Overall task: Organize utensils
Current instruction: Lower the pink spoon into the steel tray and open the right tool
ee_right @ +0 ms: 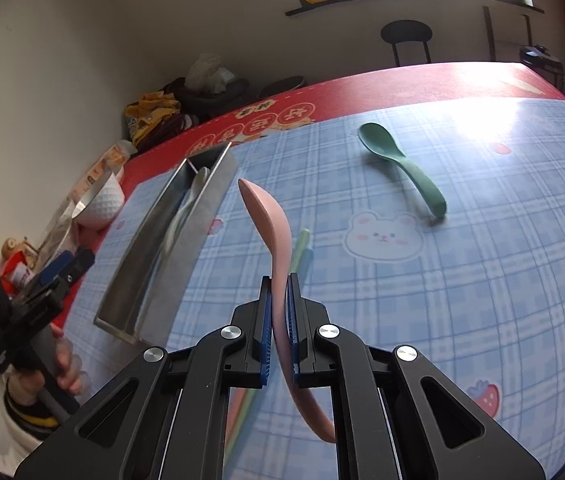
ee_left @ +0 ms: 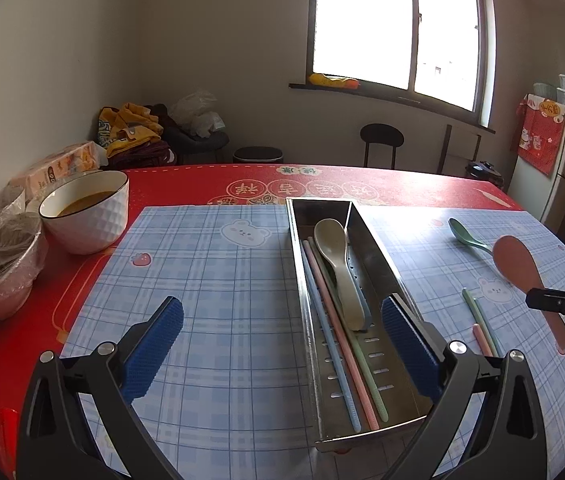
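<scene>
The metal tray (ee_left: 366, 240) lies lengthwise on the blue checked mat (ee_left: 210, 280), which covers the red table (ee_left: 186, 184). Inside the tray lie a grey spoon (ee_left: 336, 264) and three chopsticks (ee_left: 338, 344), blue, pink and green, side by side along its floor. To the right of the tray, a pink spoon (ee_right: 270, 232) is clamped by its handle between the closed fingers of the right gripper (ee_right: 280, 320), bowl end raised clear of the mat. Further right of the tray a green spoon (ee_right: 398, 164) rests on the mat, untouched. Between tray and green spoon, two more chopsticks (ee_left: 480, 328) lie on the mat, green and pink. The left gripper (ee_left: 282, 352) hovers over the tray's near end, fingers spread wide, holding nothing. Left of the tray, a white bowl (ee_left: 86, 216) stands on the table.
</scene>
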